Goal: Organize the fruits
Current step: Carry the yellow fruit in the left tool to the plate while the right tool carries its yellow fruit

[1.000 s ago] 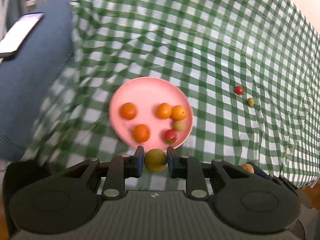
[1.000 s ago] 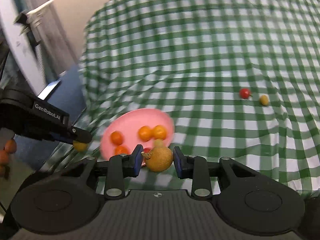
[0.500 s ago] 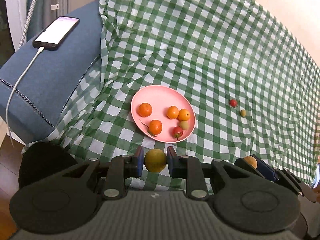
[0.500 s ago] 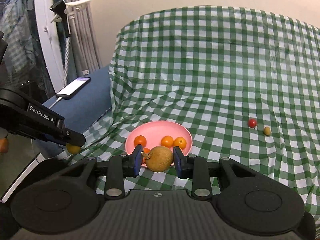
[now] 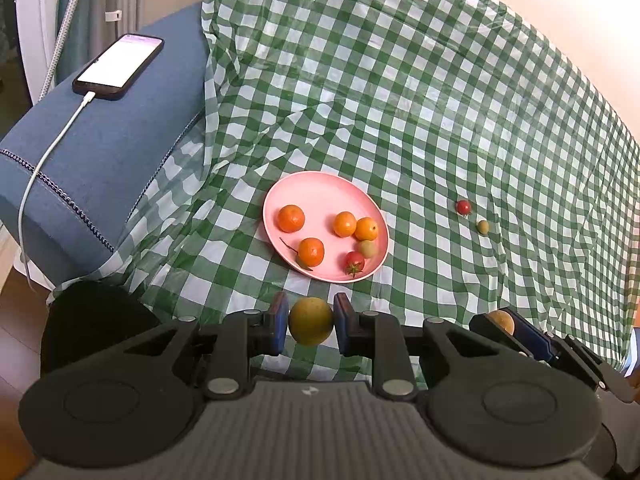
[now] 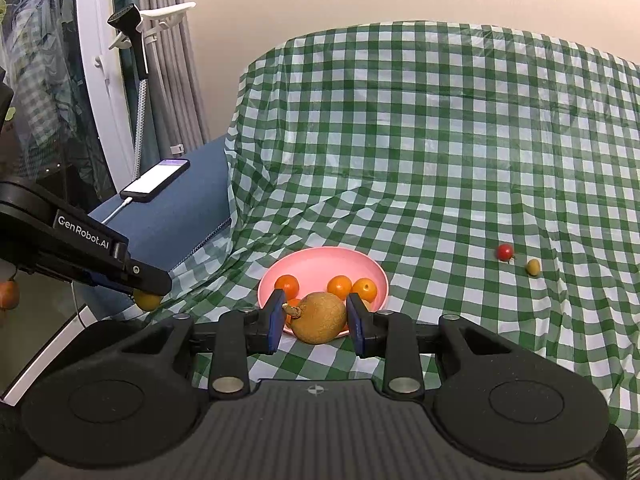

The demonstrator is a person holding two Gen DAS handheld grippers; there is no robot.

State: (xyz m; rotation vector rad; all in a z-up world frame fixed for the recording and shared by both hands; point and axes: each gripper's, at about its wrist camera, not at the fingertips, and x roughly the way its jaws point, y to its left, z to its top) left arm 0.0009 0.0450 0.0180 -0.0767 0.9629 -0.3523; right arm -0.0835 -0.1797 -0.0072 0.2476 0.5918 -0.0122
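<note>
Two fruits are in hand. A yellow-green round fruit (image 5: 311,321) sits between the left gripper (image 5: 311,322) pads, jaws closed down on it w/ both blue pads touching its sides. A tan round fruit (image 6: 319,318) w/ a short curled stem is clamped the same way in the right gripper (image 6: 316,320), stem end toward its left pad. Both look small, light, firm-skinned, smooth, so prob. apt to roll or squirt out if squeezed off-centre. Best hold is across the widest part, which is roughly where the pads sit now; avoid the stem.

Both fruits hang above the near cloth, short of the pink plate (image 5: 316,188), not over it yet from the left view. In the right view the tan fruit overlaps the plate's near rim.

On the plate: four orange fruits, e.g. one at far left (image 5: 291,218), plus a red tomato (image 5: 354,262) and a pale green one (image 5: 367,248) touching near the right rim.

Well to the right on the green checked cloth (image 5: 420,92) lie a loose red tomato (image 5: 464,207) and a loose olive-coloured fruit (image 5: 483,227), just beside each other, not yet collected.

Further left: phone (image 5: 119,66) on a blue cushion (image 5: 100,152), charging cable attached.
</note>
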